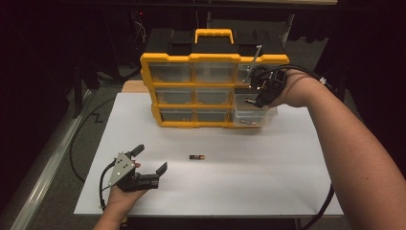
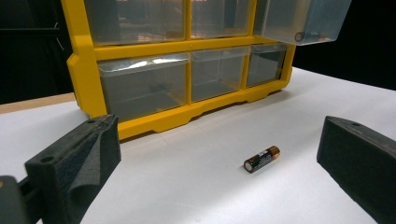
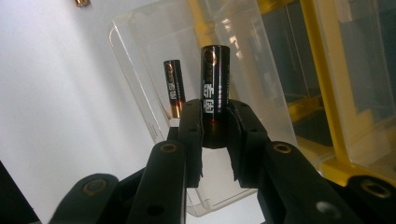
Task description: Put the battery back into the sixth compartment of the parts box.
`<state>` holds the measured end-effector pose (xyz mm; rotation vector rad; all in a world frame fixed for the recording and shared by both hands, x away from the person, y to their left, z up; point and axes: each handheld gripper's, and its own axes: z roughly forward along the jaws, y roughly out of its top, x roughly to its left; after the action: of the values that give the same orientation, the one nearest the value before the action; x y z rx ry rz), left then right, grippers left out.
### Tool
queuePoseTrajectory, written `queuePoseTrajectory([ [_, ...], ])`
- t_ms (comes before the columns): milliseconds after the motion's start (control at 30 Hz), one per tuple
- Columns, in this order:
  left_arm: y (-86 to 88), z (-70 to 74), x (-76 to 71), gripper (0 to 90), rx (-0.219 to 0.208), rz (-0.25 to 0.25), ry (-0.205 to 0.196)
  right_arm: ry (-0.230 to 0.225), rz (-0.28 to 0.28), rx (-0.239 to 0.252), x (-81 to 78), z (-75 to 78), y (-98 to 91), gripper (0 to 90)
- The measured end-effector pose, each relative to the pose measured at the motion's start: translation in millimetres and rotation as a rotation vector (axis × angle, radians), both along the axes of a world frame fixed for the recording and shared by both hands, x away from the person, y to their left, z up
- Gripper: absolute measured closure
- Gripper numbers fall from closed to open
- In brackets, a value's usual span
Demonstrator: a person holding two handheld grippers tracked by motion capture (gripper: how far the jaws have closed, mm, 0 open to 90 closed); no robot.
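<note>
1. Resting at the near left of the white table (image 1: 287, 163), the left gripper (image 1: 148, 160) stands released, jaws wide apart and holding nothing
2. Lying on the table ahead of and to the right of that gripper, a loose AA battery (image 1: 197, 156) sits apart from both jaws; seen in the left gripper view (image 2: 262, 158), its long axis runs crosswise to the jaws' reach
3. Hovering at the pulled-out clear drawer (image 1: 253, 115) of the yellow organiser (image 1: 191, 60), the right gripper (image 3: 215, 128) is clenched on a second battery (image 3: 215, 93), which stands along the jaws; a third battery (image 3: 173, 86) lies in the drawer
4. Judged: the left gripper is much nearer the loose battery
</note>
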<state>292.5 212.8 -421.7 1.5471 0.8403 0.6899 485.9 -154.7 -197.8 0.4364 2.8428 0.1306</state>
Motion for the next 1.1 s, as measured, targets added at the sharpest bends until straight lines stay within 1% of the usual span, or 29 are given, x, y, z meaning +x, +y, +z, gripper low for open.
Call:
queuePoseTrajectory([
  [67, 0.2, 0.0, 0.1, 0.7, -0.004, 0.002, 0.000, -0.002, -0.002, -0.001, 0.2, -0.7, -0.3, 78.8],
  [300, -0.3, -0.2, 0.2, 0.7, 0.000, 0.000, 0.001, -0.005, -0.002, 0.013, -0.6, 0.1, -2.0, 78.0],
  [333, -0.3, -0.2, 0.2, 0.7, 0.001, 0.001, 0.001, -0.005, -0.001, 0.016, -1.1, 1.1, -2.4, 75.7],
  [367, -0.2, -0.2, 0.2, 0.7, 0.001, 0.001, 0.001, -0.014, -0.003, 0.030, -1.8, 2.1, -3.0, 70.1],
  [400, 0.0, -0.1, 0.2, 0.7, 0.002, 0.001, 0.001, -0.013, -0.009, 0.038, -2.6, 4.3, -3.5, 65.1],
  [433, 0.2, -0.1, 0.2, 0.7, 0.002, 0.001, 0.000, -0.021, -0.004, 0.051, -3.8, 5.6, -4.0, 61.9],
  [467, 0.4, -0.1, 0.3, 0.7, 0.000, 0.002, 0.000, -0.029, -0.003, 0.056, -5.8, 7.5, -4.2, 60.4],
  [533, 0.6, -0.2, 0.6, 0.7, 0.000, 0.003, 0.001, -0.027, 0.002, 0.075, -10.6, 8.8, -4.9, 57.5],
  [600, 0.2, -0.2, 0.5, 0.7, 0.002, 0.001, 0.001, -0.019, 0.006, 0.066, -15.8, 8.1, -5.2, 54.4],
  [767, -0.9, -0.3, 0.2, 0.7, 0.001, 0.000, 0.000, -0.007, 0.024, 0.054, -28.6, 3.3, -4.4, 50.6],
  [800, -0.7, -0.3, 0.3, 0.7, 0.002, 0.000, 0.002, -0.003, 0.031, 0.055, -31.4, 1.9, -3.9, 49.7],
  [900, -0.8, -0.3, 0.3, 0.7, 0.005, -0.001, 0.000, -0.010, 0.029, 0.054, -37.7, -0.7, -2.9, 46.7],
  [1000, -1.2, -0.5, 0.5, 0.7, 0.005, 0.000, 0.001, -0.012, 0.039, 0.067, -44.6, -5.1, -2.3, 45.7],
  [1100, -1.2, -0.3, 0.1, 0.7, 0.005, 0.000, 0.000, -0.004, 0.050, 0.070, -50.5, -9.4, -0.9, 44.9],
])
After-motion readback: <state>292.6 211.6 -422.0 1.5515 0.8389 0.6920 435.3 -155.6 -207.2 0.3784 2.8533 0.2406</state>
